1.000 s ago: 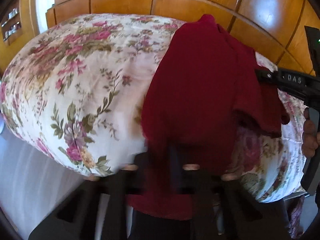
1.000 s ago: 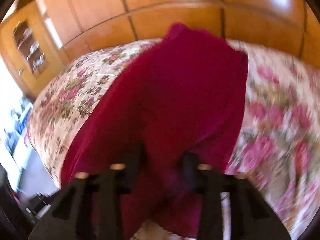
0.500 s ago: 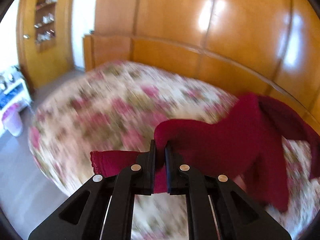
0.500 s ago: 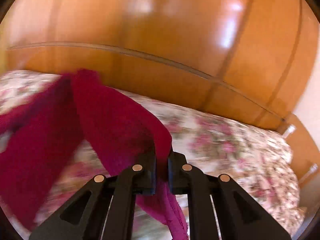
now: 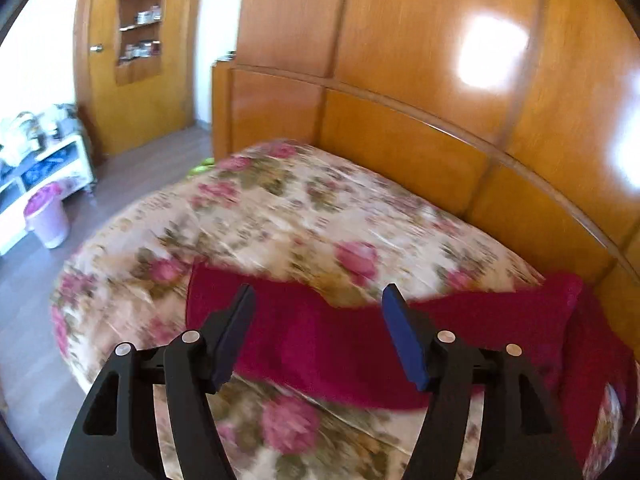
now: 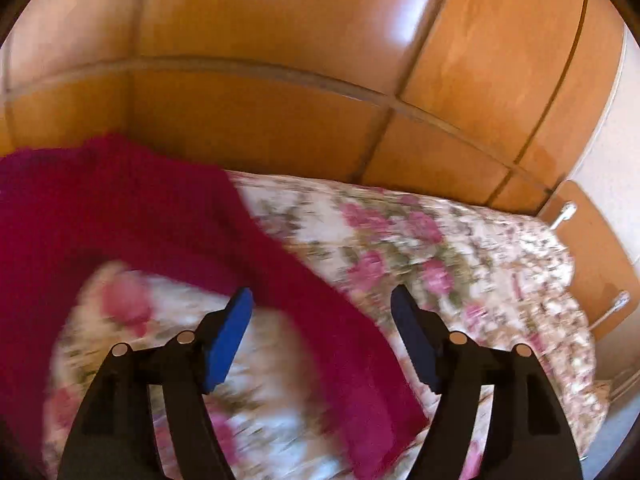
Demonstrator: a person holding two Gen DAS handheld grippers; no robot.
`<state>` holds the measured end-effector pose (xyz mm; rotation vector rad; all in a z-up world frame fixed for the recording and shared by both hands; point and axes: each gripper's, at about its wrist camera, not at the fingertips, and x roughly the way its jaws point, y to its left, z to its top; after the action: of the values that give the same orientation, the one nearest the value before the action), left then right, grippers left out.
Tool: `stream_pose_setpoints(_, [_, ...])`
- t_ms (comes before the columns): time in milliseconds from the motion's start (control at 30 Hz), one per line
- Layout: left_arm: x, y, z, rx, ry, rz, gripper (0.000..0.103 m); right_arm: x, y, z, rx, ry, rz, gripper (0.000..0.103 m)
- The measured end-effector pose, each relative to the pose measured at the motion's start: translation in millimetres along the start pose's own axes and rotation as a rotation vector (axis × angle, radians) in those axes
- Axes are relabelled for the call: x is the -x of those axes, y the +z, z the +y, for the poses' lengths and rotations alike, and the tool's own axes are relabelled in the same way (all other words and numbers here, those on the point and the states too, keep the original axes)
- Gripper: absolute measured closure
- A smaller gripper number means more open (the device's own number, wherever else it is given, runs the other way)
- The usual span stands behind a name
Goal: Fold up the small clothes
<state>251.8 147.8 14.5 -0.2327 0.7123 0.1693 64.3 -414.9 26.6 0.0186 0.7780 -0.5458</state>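
Red garment (image 5: 328,344) spread near floral bed (image 5: 280,216) edge, seemingly flat.

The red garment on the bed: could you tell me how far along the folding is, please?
Done: the red garment lies spread on the floral bedspread. In hand: nothing; the jaws of the left gripper and right gripper have just been opening, and both stand open above the cloth, gripping nothing. Left: no neat fold shows yet.

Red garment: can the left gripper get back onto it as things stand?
Probably yes. The left gripper has just been opening, nothing pinched; the red garment lies spread on the floral bedspread right ahead, nothing in between.
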Motion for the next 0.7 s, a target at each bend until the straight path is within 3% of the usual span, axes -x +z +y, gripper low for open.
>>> stream_pose_setpoints(67, [6.7, -22.6, -15.4, -0.015, -0.111, 0.024, 0.041, 24.2, -12.9, 21.7, -0.028, 0.141, 0.006, 0.026])
stream_pose_setpoints(100, [8.4, -30.9, -20.5, -0.016, -0.161, 0.035, 0.041, 33.9, -24.4, 36.1, -0.046, 0.253, 0.033, 0.026])
stream_pose_setpoints(133, [7.8, -47.0, -30.6, -0.015, -0.246, 0.074, 0.042, 38.1, -33.5, 47.1, -0.058, 0.34, 0.062, 0.026])
stream_pose_setpoints(167, [6.2, -62.6, -39.9, -0.022, -0.303, 0.123, 0.05, 40.5, -44.4, 61.1, -0.069, 0.427, 0.099, 0.026])
stream_pose_setpoints(233, [2.5, -90.9, -59.4, -0.039, -0.39, 0.225, 0.055, 32.8, -68.2, 94.8, -0.095, 0.57, 0.216, 0.027])
stream_pose_setpoints(300, [-1.6, -116.8, -78.5, -0.048, -0.463, 0.302, 0.055, 22.7, -83.4, 124.6, -0.124, 0.649, 0.313, 0.041])
stream_pose_setpoints(333, [-5.2, -130.6, -90.2, -0.058, -0.49, 0.345, 0.055, 18.6, -89.5, 137.4, -0.133, 0.667, 0.339, 0.041])
stream_pose_setpoints(400, [-12.7, -145.8, -105.4, -0.043, -0.545, 0.425, 0.055, 21.3, -90.2, 153.4, -0.125, 0.631, 0.311, 0.041])
stream_pose_setpoints(433, [-14.9, -151.8, -114.7, -0.039, -0.559, 0.45, 0.055, 18.2, -87.2, 155.1, -0.121, 0.642, 0.311, 0.046])
stream_pose_setpoints(500, [-15.0, -154.6, -127.4, -0.054, -0.576, 0.457, 0.055, 19.6, -82.4, 161.2, -0.104, 0.703, 0.332, 0.081])
stream_pose_setpoints(600, [-22.6, -154.6, -145.6, -0.033, -0.653, 0.506, 0.055, 24.4, -81.6, 168.1, -0.01, 0.703, 0.316, 0.091])
stream_pose_setpoints(667, [-23.6, -157.5, -155.7, -0.065, -0.633, 0.512, 0.095, 28.9, -83.3, 166.1, 0.007, 0.698, 0.314, 0.093])
stream_pose_setpoints(700, [-27.0, -156.0, -157.4, -0.083, -0.611, 0.511, 0.098, 33.3, -84.6, 164.0, 0.01, 0.692, 0.302, 0.093])
